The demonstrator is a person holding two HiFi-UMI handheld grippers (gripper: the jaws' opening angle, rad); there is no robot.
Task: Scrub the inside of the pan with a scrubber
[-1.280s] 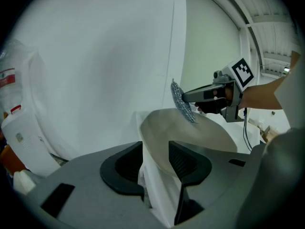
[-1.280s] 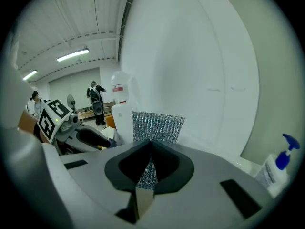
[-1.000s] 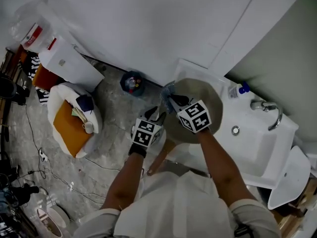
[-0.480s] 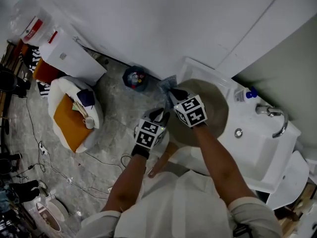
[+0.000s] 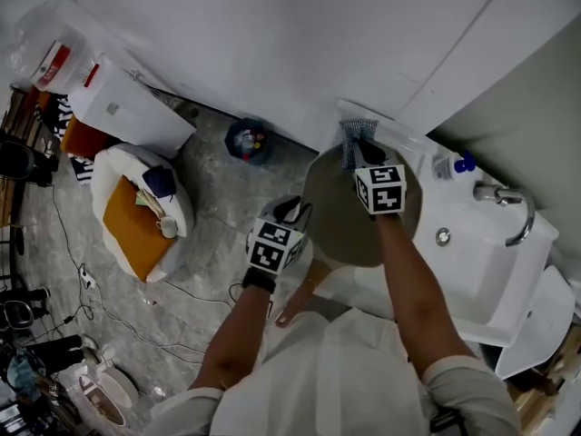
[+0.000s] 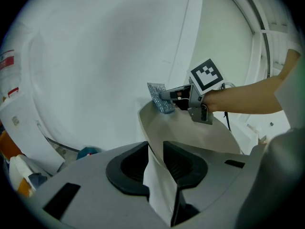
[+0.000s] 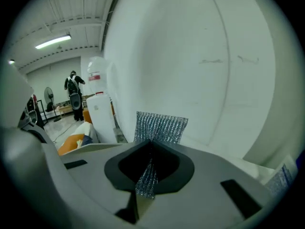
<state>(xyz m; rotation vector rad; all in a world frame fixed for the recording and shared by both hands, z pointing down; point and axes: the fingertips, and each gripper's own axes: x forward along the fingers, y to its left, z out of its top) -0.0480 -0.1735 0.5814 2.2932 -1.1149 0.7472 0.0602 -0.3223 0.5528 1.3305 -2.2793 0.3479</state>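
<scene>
Over the left edge of the white sink sits the tan pan, its inside turned up toward the person and its wooden handle pointing back at them. At the pan's far rim, a silver mesh scrubber is clamped between the fingers of the right gripper, whose forearm stretches straight across the pan. The left gripper comes in from the pan's left side on a bent arm. Its fingers are closing, and the pan's near wall is pinched between them. Each gripper's cube shows black-and-white square markers. A white container farther off bears a red-marked label, too small to read.
</scene>
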